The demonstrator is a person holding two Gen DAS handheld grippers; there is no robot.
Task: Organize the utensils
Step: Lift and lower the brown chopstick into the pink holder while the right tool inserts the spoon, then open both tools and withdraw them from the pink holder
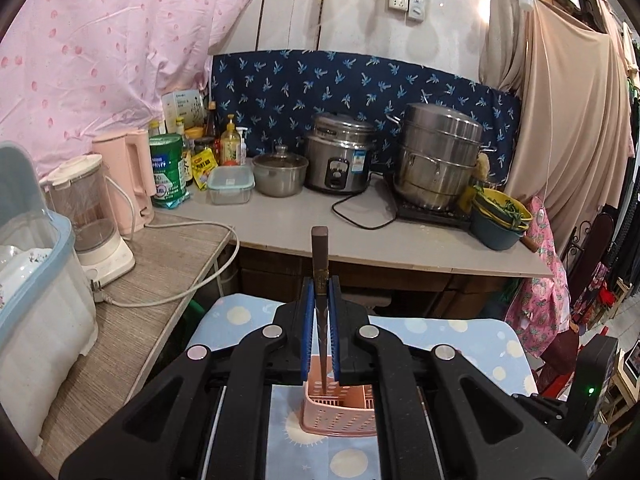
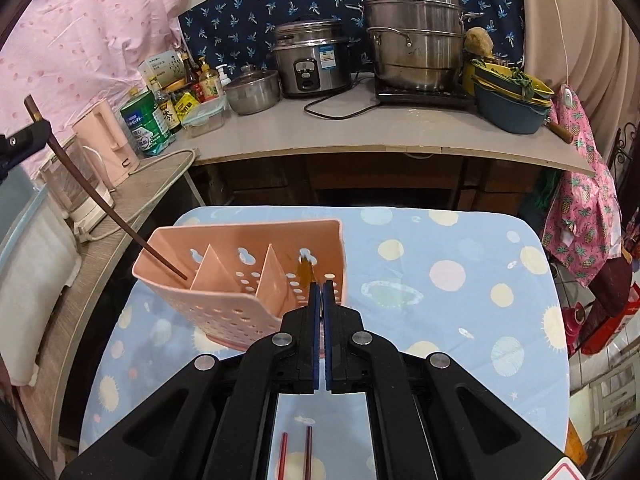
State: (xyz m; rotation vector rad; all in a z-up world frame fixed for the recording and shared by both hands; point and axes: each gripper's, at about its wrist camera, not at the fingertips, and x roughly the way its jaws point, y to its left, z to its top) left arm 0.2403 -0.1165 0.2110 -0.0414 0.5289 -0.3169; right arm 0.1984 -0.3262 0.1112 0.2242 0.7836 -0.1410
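Note:
My left gripper (image 1: 320, 284) is shut on a dark brown chopstick (image 1: 320, 264), held upright with its tip down inside the pink perforated utensil holder (image 1: 340, 412). In the right wrist view the same chopstick (image 2: 100, 200) slants into the leftmost compartment of the holder (image 2: 240, 276), with the left gripper at the far left edge (image 2: 24, 140). My right gripper (image 2: 321, 286) is shut on a brown wooden spoon (image 2: 306, 270), whose bowl sits in the holder's rightmost compartment. Two reddish chopsticks (image 2: 296, 456) lie on the cloth beneath my right gripper.
The holder stands on a small table with a blue dotted cloth (image 2: 440, 272). Behind is a counter (image 2: 360, 132) with a rice cooker (image 2: 310, 64), steamer pot (image 2: 416, 32), small pot (image 2: 252, 92), bowls (image 2: 512, 96), bottles. A blender (image 1: 92, 216) and kettle (image 1: 128, 176) stand left.

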